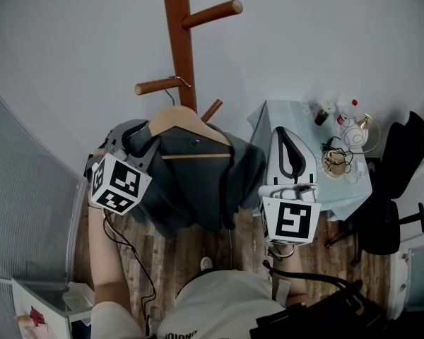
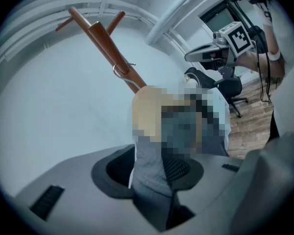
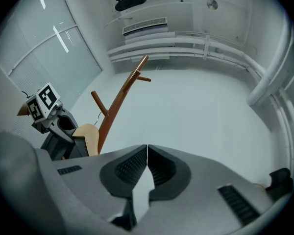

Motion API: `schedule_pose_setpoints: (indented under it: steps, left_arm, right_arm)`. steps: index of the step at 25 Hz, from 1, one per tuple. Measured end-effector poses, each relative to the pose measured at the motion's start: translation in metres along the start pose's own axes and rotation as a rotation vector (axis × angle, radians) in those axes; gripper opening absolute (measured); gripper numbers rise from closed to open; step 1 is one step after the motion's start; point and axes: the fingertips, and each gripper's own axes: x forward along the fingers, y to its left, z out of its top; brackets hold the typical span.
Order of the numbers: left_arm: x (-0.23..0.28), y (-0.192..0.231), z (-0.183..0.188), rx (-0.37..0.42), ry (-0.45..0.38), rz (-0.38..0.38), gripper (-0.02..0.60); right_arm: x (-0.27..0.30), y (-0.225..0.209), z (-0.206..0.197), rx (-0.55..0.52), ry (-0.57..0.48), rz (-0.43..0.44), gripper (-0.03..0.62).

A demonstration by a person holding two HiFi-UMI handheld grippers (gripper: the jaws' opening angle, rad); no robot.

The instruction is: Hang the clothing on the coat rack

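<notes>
Clothing: dark grey garment (image 1: pixel 194 189) draped on a wooden hanger (image 1: pixel 173 119), centre of the head view, right up against the coat rack (image 1: pixel 178 34).
Hook: the hanger's metal hook (image 1: pixel 181 82) sits at the lower-left peg (image 1: pixel 155 87) where it meets the pole. It looks looped over the peg, but I can't tell if it is fully seated.
Left hand-held gripper (image 2: pixel 152 173): jaws narrow, pinching a fold of grey fabric at the garment's shoulder, left of the hanger.
Right hand-held gripper (image 3: pixel 147 168): jaws pressed together with nothing between them. It is held off to the right, well apart from the garment.
Upper peg (image 1: pixel 212 13): bare, top centre-right of the head view.
Progress: late stage by my read. The garment is on the hanger and the hanger is at the rack.
Left to do: probably confirm the hook carries the weight, then open the left jaws off the fabric.
Risk: letting go with the hook only half on could drop the hanger and garment to the floor (image 1: pixel 177 260).
Side clutter: tabletop (image 1: pixel 290 115) with small items, right of frame.
</notes>
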Motion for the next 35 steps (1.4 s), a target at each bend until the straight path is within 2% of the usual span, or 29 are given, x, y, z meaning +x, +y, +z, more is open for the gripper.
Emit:
schedule_pose_setpoints:
  steps: [3, 13, 19, 23, 24, 29, 35]
  left_arm:
    - [-0.004, 0.006, 0.003, -0.001, -0.037, 0.051, 0.187]
    - [-0.040, 0.022, 0.028, -0.052, -0.199, 0.199, 0.182]
    - [-0.067, 0.032, 0.044, -0.098, -0.294, 0.324, 0.026]
    - [-0.071, 0.026, 0.046, -0.244, -0.331, 0.248, 0.012]
    - [-0.072, 0.026, 0.046, -0.259, -0.332, 0.240, 0.012]
    - [-0.070, 0.020, 0.041, -0.226, -0.279, 0.231, 0.012]
    - [-0.070, 0.019, 0.040, -0.214, -0.264, 0.227, 0.012]
  right_arm:
    - [0.000, 0.001, -0.001, 0.004, 0.003, 0.005, 0.021]
    - [0.002, 0.010, -0.001, 0.017, -0.004, 0.037, 0.021]
    - [0.003, 0.017, 0.002, 0.026, -0.013, 0.060, 0.020]
    - [0.004, 0.022, 0.001, 0.023, -0.001, 0.070, 0.020]
    - [0.004, 0.022, 0.001, 0.020, 0.001, 0.066, 0.020]
    - [0.004, 0.023, 0.020, 0.060, -0.091, 0.039, 0.019]
    - [0.005, 0.026, 0.020, 0.058, -0.094, 0.052, 0.018]
